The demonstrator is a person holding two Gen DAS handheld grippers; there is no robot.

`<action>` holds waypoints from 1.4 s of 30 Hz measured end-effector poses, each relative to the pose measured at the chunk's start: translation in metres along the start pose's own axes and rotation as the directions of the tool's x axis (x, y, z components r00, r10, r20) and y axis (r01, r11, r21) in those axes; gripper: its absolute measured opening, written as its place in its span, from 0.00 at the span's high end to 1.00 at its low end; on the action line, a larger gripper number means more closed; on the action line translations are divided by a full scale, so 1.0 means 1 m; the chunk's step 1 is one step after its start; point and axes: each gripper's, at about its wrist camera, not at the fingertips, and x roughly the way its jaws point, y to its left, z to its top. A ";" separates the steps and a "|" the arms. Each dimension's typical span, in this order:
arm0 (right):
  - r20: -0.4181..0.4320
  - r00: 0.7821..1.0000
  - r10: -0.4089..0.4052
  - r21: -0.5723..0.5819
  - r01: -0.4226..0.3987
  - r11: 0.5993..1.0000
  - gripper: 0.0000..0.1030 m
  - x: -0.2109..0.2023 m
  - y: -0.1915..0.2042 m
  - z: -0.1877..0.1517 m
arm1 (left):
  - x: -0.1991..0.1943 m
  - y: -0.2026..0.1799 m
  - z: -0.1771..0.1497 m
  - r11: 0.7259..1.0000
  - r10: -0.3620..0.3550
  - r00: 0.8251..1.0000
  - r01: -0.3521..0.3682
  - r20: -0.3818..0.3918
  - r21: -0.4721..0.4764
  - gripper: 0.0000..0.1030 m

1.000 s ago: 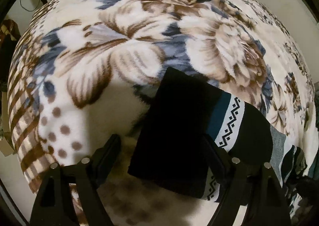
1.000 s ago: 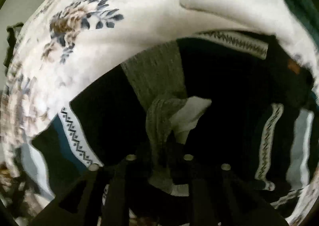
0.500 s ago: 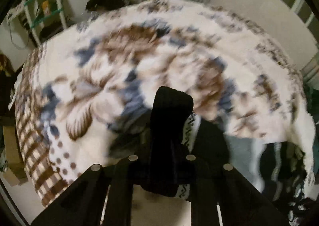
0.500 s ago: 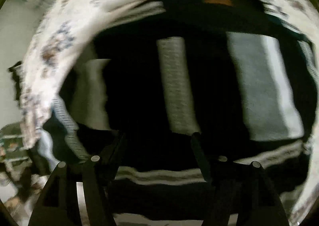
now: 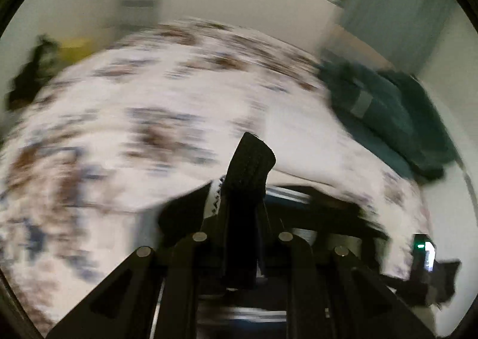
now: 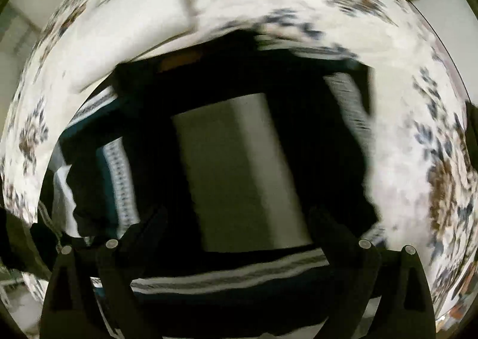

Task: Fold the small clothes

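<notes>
On my left wrist view, my left gripper [image 5: 243, 213] is pinched tight on a black sock [image 5: 249, 171], whose cuff sticks up past the fingertips, lifted clear of the floral blanket [image 5: 119, 130]. A teal garment [image 5: 388, 118] lies at the far right.

On my right wrist view, my right gripper [image 6: 236, 219] points down with its jaws opening wide, nothing between them, over a pile of dark socks [image 6: 239, 165] on the blanket [image 6: 403, 145].

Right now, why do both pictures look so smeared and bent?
Left wrist view: the floral blanket streaks with motion blur, while the black garment pinched in the jaws stays sharp. Right wrist view: the grey panel is smeared too. Both bulge from the fisheye lens.
</notes>
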 end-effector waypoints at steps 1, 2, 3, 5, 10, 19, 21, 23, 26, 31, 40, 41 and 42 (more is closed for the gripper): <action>-0.003 1.000 -0.003 0.021 0.003 1.000 0.06 -0.002 -0.019 0.001 | 0.020 -0.040 -0.005 0.998 -0.046 0.998 0.048 -0.035 0.035 0.89; -0.008 1.000 -0.013 0.046 0.013 0.999 0.06 -0.003 -0.043 0.002 | 0.032 -0.064 -0.010 0.996 -0.070 0.996 0.073 -0.055 0.054 0.89; -0.013 1.000 -0.024 0.067 0.025 0.997 0.06 -0.003 -0.062 0.002 | 0.052 -0.103 -0.018 0.990 -0.113 0.990 0.120 -0.088 0.079 0.89; -0.032 0.998 -0.051 0.115 0.054 0.992 0.06 -0.001 -0.108 0.001 | 0.090 -0.173 -0.039 0.974 -0.161 0.973 0.183 -0.164 0.135 0.89; -0.084 0.994 -0.067 0.210 0.083 0.974 0.06 0.014 -0.207 0.005 | 0.165 -0.289 -0.094 0.946 -0.175 0.923 0.253 -0.342 0.201 0.88; -0.103 0.981 0.162 0.310 -0.123 0.943 0.06 0.006 -0.310 0.008 | 0.165 -0.299 -0.134 0.935 0.069 0.950 0.046 -0.305 0.353 0.17; -0.091 0.969 0.230 0.320 -0.190 0.928 0.06 -0.001 -0.313 0.010 | 0.141 -0.260 -0.143 0.934 0.152 0.955 -0.055 -0.254 0.352 0.17; -0.085 0.954 0.286 0.304 -0.249 0.920 0.06 -0.005 -0.304 0.018 | 0.121 -0.215 -0.157 0.932 0.232 0.949 -0.154 -0.213 0.329 0.17; -0.091 0.929 0.359 0.222 -0.333 0.916 0.06 -0.003 -0.267 0.040 | 0.102 -0.145 -0.183 0.910 0.373 0.899 -0.306 -0.228 0.280 0.17; -0.117 0.926 0.358 0.109 -0.347 0.932 0.06 0.025 -0.198 0.075 | 0.102 -0.048 -0.238 0.875 0.484 0.805 -0.447 -0.342 0.186 0.16; -0.021 0.980 0.197 -0.099 -0.198 0.975 0.94 0.033 -0.143 0.105 | 0.106 -0.017 -0.252 0.923 0.374 0.861 -0.381 -0.344 0.050 0.00; -0.046 0.984 0.172 -0.104 -0.176 0.979 0.93 0.039 -0.145 0.105 | 0.105 -0.017 -0.249 0.925 0.370 0.855 -0.377 -0.363 0.053 0.00; -0.123 0.981 0.151 -0.115 -0.165 0.980 0.89 0.050 -0.145 0.106 | 0.103 -0.017 -0.247 0.926 0.363 0.853 -0.374 -0.374 0.046 0.00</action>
